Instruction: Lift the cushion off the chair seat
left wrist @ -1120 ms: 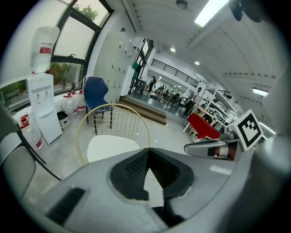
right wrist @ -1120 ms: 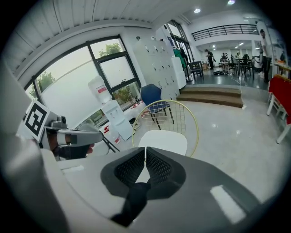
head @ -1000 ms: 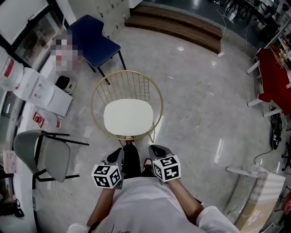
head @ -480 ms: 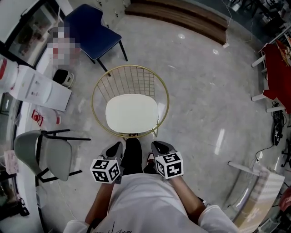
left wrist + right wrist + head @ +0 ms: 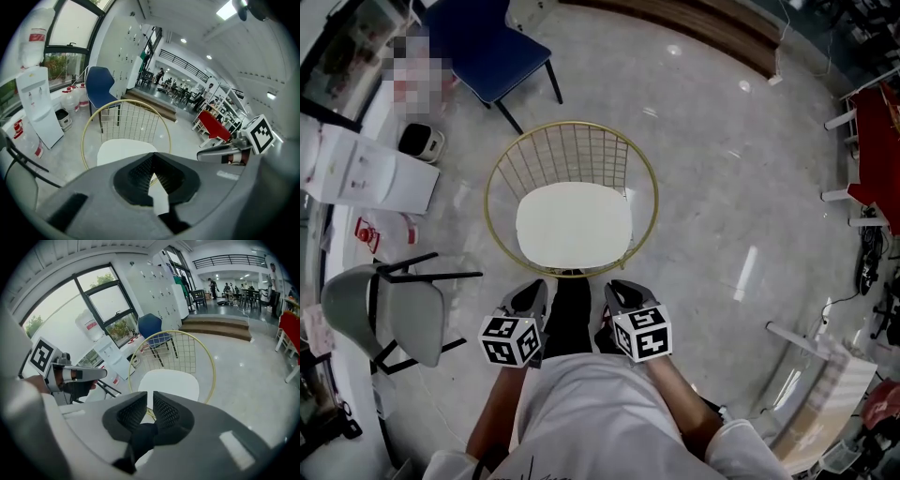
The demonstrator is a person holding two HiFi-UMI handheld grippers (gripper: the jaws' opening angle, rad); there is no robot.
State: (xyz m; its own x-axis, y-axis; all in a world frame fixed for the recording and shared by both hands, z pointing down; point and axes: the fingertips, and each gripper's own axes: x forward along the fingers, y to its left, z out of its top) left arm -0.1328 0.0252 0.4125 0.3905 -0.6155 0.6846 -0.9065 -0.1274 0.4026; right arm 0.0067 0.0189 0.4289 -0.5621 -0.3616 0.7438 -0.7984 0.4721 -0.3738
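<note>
1. White cushion (image 5: 574,225) lies flat on the seat of the gold wire chair (image 5: 572,155), inside its round rim and in front of the wire back. Nothing touches the cushion.
2. The left gripper (image 5: 153,154) is clenched: in the left gripper view its two ribbed pads meet at the tips, and nothing is between them.
3. The right gripper (image 5: 149,393) is opening. In the right gripper view a narrow gap shows between its pads, and the gap holds nothing; only the cushion is seen far behind it.
4. In the head view both grippers are side by side, close to the person's body. They point toward the front edge of the gold chair. They are near the rim but apart from it, and neither reaches the cushion.
5. Each gripper carries one marker cube, so there are two: the left cube (image 5: 511,339) and the right cube (image 5: 642,333).
6. Count of the things: one cushion, two grippers, and three chairs.
7. The three chairs are the gold wire one, one blue chair (image 5: 492,47) behind it, and one grey chair (image 5: 384,314) at the left of it.
8. One white water dispenser (image 5: 356,173) lies between the blue chair and the grey chair, well apart from the cushion.
</note>
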